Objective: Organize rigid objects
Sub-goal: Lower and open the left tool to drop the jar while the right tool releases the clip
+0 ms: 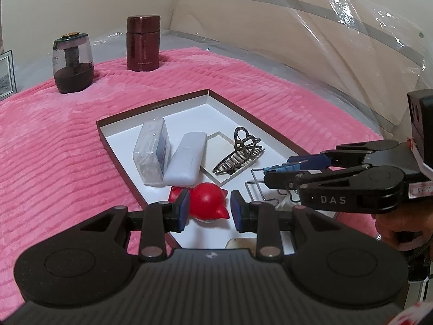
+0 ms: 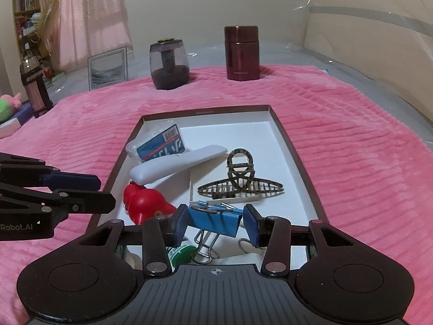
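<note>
A shallow brown-rimmed tray (image 1: 245, 115) (image 2: 295, 146) lies on the pink blanket. In it are a wrapped blue card pack (image 1: 153, 150) (image 2: 159, 146), a white case (image 1: 185, 161) (image 2: 176, 163), a patterned hair claw (image 1: 239, 155) (image 2: 240, 181), a red toy (image 1: 205, 200) (image 2: 146, 203) and a blue binder clip (image 2: 216, 220). My left gripper (image 1: 208, 211) is open around the red toy, pads apart from it. My right gripper (image 2: 215, 224) is open around the binder clip and also shows in the left wrist view (image 1: 278, 166).
A dark jar with a green lid (image 1: 73, 63) (image 2: 169, 63) and a maroon flask (image 1: 143, 43) (image 2: 241, 52) stand at the blanket's far edge. A framed picture (image 2: 108, 67) leans behind. A green-capped item (image 2: 181, 253) lies under the right gripper. A plastic-wrapped headboard (image 1: 311, 40) rises on the right.
</note>
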Available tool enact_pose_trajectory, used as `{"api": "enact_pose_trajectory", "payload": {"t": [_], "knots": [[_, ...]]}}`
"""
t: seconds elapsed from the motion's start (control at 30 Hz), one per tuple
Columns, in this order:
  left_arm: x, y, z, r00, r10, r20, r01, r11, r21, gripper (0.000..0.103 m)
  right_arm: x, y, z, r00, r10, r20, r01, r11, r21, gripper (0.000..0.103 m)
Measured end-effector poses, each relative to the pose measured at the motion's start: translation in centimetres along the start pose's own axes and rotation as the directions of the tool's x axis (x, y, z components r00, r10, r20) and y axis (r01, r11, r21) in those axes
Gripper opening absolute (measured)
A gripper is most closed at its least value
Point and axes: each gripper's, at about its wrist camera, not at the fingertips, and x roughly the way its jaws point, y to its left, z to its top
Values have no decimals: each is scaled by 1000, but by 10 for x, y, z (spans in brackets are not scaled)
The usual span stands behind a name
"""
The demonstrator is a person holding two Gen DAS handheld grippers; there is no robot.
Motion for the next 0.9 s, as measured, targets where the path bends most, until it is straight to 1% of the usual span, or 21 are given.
{"api": "enact_pose_trajectory", "payload": {"t": [0.1, 0.3, 0.4, 0.63, 0.7, 0.83, 0.9], "knots": [[-1, 0, 0, 1000, 0, 1, 0, 1000, -2, 27, -1, 2, -1, 1000, 15, -1, -15, 1000, -2, 41], [-1, 1, 0, 1000, 0, 2, 0, 1000, -1, 28, 2, 5, -3, 1000, 9, -9, -9, 1000, -4, 41], [-2, 2, -1, 1000, 4, 1, -4, 1000, -4, 31, 1, 4, -3, 1000, -5, 2, 5, 1000, 1, 42], [-9, 3, -7, 1000, 12, 3, -12, 1000, -14, 31, -14, 4, -6, 999, -12, 29, 11, 1000, 27, 43], [-13, 3, -10, 1000, 15, 4, -15, 1000, -15, 32, -21, 5, -9, 999, -11, 40, 10, 999, 36, 43], [-19, 1, -16, 1000, 15, -1, -15, 1000, -27, 33, -30, 8, -13, 999, -26, 46, 24, 999, 41, 51], [-23, 0, -19, 1000, 16, -4, -16, 999, -31, 34, -34, 8, -15, 999, -28, 46, 26, 998, 56, 52]]}}
